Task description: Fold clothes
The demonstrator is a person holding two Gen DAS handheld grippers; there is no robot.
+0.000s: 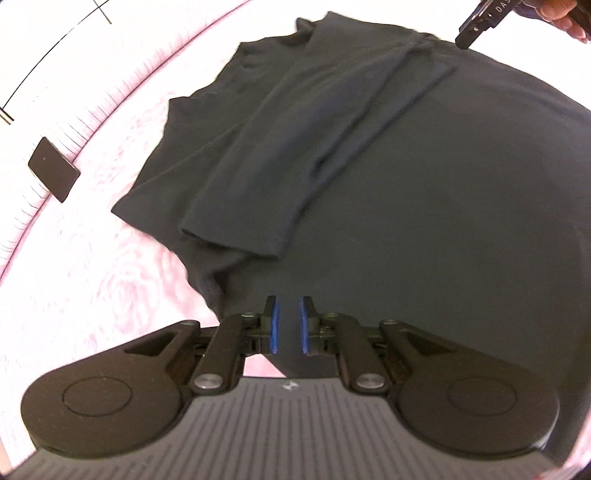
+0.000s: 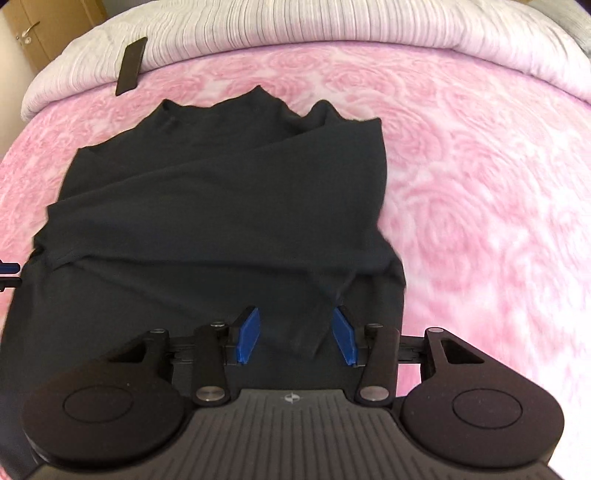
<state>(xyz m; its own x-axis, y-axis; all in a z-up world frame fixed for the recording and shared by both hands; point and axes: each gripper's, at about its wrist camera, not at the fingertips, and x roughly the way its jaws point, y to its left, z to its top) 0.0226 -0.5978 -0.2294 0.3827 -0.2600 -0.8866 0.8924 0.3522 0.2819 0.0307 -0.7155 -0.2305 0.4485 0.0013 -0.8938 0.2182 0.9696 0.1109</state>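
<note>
A dark long-sleeved shirt (image 1: 424,177) lies flat on a pink rose-patterned bed cover (image 1: 122,288), with both sleeves folded in across its body. It also shows in the right wrist view (image 2: 207,206). My left gripper (image 1: 289,301) hovers over the shirt's lower left part, its blue pads a narrow gap apart with nothing between them. My right gripper (image 2: 295,314) is open and empty above a sleeve cuff (image 2: 295,332) near the shirt's right edge. The right gripper's finger shows at the top right of the left wrist view (image 1: 476,26).
A black flat phone-like object (image 1: 53,169) lies at the bed's edge on the striped white blanket (image 2: 332,26); it also shows in the right wrist view (image 2: 131,65). A wooden door (image 2: 33,29) stands at the far left. Pink cover (image 2: 498,221) extends right of the shirt.
</note>
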